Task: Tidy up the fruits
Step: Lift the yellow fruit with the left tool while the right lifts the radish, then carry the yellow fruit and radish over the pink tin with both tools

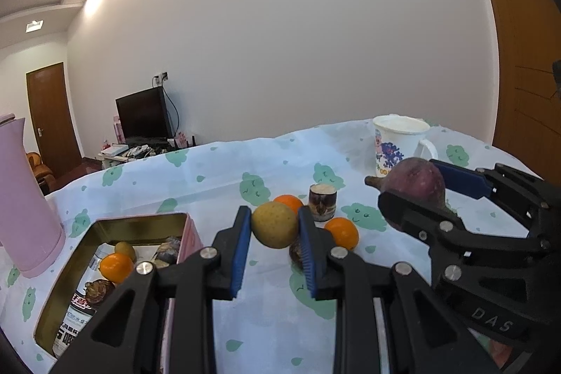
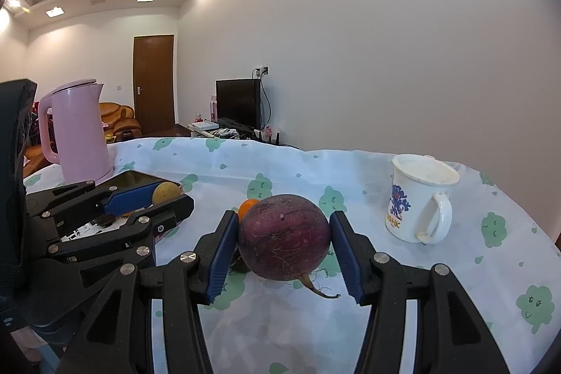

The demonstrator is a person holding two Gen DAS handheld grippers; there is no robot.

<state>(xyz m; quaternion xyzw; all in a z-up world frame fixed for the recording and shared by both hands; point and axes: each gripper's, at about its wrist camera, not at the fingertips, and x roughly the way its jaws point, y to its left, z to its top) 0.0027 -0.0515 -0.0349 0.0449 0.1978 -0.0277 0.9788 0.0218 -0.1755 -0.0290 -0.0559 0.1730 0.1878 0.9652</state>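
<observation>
Both claws hold produce above the surface, with the tin to the left.

The yellow-green fruit (image 1: 274, 224), small, round and firm-looking, sits pinched at its widest part in the left claw (image 1: 274, 226), just right of the open tin (image 1: 105, 223) that already holds an orange and other pieces. It is likely light but prone to roll. The right claw (image 2: 284, 237) clamps the purple root (image 2: 284, 235) across its middle; it looks heavier and stiff. Two oranges (image 1: 342, 232) lie on the cloth-covered surface (image 1: 217, 170).
</observation>
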